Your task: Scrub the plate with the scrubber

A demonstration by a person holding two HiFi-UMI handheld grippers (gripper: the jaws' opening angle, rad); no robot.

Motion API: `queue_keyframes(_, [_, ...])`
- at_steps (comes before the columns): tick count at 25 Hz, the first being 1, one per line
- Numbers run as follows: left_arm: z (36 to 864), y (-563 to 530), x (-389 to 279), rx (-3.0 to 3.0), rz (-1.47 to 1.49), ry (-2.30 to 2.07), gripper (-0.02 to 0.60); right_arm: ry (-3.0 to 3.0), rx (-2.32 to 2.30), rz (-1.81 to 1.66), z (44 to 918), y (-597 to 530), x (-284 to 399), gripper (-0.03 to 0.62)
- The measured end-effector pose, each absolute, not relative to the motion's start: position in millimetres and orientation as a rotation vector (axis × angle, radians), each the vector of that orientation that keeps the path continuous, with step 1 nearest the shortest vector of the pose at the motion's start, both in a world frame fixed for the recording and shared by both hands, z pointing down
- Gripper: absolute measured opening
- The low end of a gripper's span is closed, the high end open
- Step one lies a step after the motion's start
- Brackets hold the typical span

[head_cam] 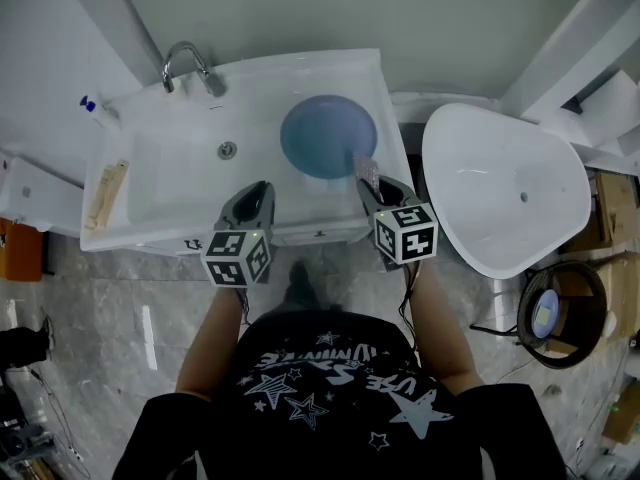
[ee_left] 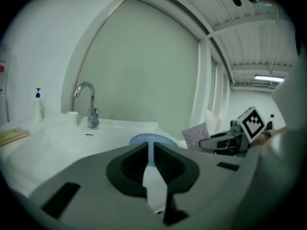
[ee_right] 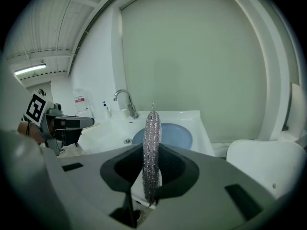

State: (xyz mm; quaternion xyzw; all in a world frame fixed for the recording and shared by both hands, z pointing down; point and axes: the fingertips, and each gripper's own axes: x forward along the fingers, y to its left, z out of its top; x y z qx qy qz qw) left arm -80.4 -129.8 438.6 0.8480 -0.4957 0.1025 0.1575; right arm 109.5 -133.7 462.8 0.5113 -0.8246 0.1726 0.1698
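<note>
A round blue plate point(head_cam: 328, 136) lies flat in the right part of the white sink point(head_cam: 160, 163). My right gripper point(head_cam: 371, 188) hovers at the plate's near right edge, shut on a silvery mesh scrubber point(head_cam: 367, 173) that sticks up between its jaws. In the right gripper view the scrubber point(ee_right: 152, 128) stands on edge in front of the plate point(ee_right: 172, 135). My left gripper point(head_cam: 260, 196) is shut and holds nothing, over the sink's front rim just left of the plate. In the left gripper view, the plate point(ee_left: 152, 139) shows past the closed jaws, with the scrubber point(ee_left: 195, 135) to the right.
A chrome faucet point(head_cam: 186, 64) rises at the back of the sink, with the drain point(head_cam: 228, 150) below it. A soap bottle point(head_cam: 94, 109) and a wooden brush point(head_cam: 106, 195) sit on the left rim. A large white basin point(head_cam: 505, 190) stands right of the sink.
</note>
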Motion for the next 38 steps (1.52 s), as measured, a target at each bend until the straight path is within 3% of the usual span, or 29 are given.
queue_keyframes(8, [475, -190, -87, 2.372, 0.383, -1.234, 0.024, -2.294, 1.46, 0.489, 469, -195, 85, 0.082])
queue_keyframes(11, [484, -208, -82, 2.353, 0.389, -1.16, 0.118, -2.266, 1.491, 0.502, 472, -212, 87, 0.081])
queue_keyframes(22, [519, -252, -75, 2.239, 0.434, -1.047, 0.213, -2.175, 1.553, 0.499, 482, -244, 92, 0.081])
queue_keyframes(38, [551, -290, -65, 2.009, 0.476, -1.105, 0.222, -2.234, 1.404, 0.518, 495, -305, 102, 0.081])
